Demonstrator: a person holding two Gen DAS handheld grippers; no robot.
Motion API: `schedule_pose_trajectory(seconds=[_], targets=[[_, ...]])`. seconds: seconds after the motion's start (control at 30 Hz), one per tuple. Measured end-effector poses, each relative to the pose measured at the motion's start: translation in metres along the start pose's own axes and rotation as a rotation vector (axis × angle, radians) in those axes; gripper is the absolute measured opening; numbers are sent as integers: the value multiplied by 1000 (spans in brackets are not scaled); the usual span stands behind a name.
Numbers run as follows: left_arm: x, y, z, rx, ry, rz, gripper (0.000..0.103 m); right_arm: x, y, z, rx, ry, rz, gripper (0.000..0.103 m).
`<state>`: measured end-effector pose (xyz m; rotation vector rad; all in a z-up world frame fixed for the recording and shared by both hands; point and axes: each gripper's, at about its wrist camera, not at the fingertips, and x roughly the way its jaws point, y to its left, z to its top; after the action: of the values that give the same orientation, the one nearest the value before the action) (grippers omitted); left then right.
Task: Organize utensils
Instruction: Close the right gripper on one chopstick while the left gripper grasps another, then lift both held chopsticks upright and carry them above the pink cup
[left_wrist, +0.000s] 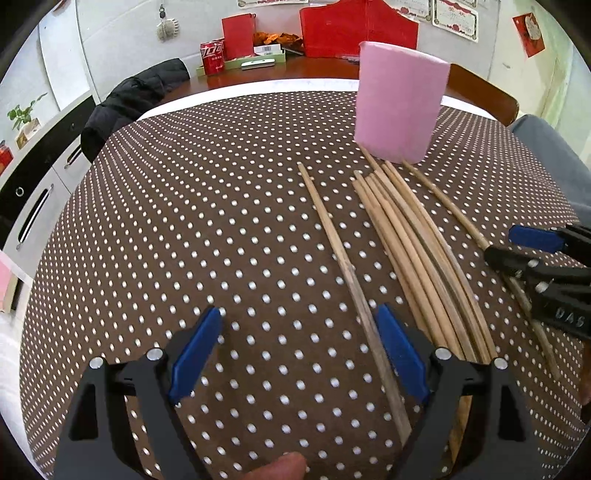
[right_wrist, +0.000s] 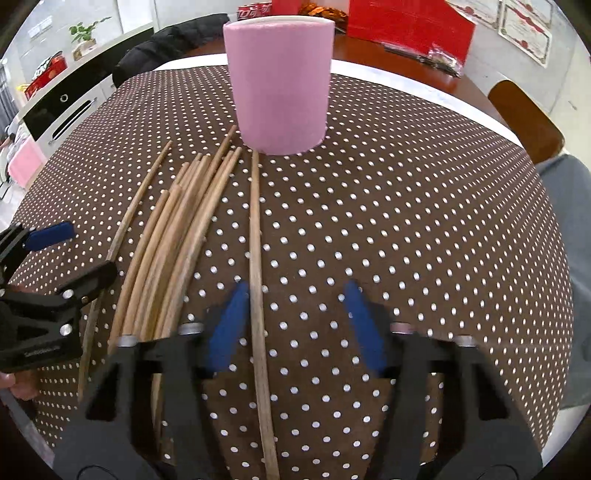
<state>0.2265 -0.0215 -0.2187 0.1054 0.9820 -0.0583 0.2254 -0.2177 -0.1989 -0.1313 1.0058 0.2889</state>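
The left gripper (left_wrist: 299, 354) hovers low with its jaws spread wide, holding nothing; a lone chopstick (left_wrist: 343, 258) runs just inside its right blue pad. The right gripper (right_wrist: 295, 325) likewise stands with jaws apart and empty, and a separate single chopstick (right_wrist: 255, 258) passes between them, close to the left pad. Between these two strays lies the chopstick bundle (left_wrist: 410, 236), side by side and slightly fanned. All the sticks lie flat, long axes running away from the cameras, far tips pointing toward the pink cup (right_wrist: 279, 81), which stands upright just beyond them, one tip reaching its base. They rest on a surface (left_wrist: 221, 221) covered in brown cloth with white dots. Farther off are a dark jacket (left_wrist: 136, 96), red cans (left_wrist: 212, 55), red boxes (left_wrist: 354, 29) and certificates on the wall (left_wrist: 454, 16).
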Motion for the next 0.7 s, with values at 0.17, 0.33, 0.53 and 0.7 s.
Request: schedule_pose_trajectory(seconds=[0.17, 0.33, 0.53, 0.7], targets=[[8, -1, 11, 4, 8, -3, 85, 18, 6, 24, -35, 15, -2, 34], [6, -1, 18, 29, 11, -63, 33, 26, 11, 33, -45, 15, 41, 6], [0, 15, 14, -30, 6, -102, 6, 4, -10, 15, 53, -80, 159, 6], [-22, 26, 10, -92, -87, -132, 6, -24, -22, 3, 114, -212, 232, 6]])
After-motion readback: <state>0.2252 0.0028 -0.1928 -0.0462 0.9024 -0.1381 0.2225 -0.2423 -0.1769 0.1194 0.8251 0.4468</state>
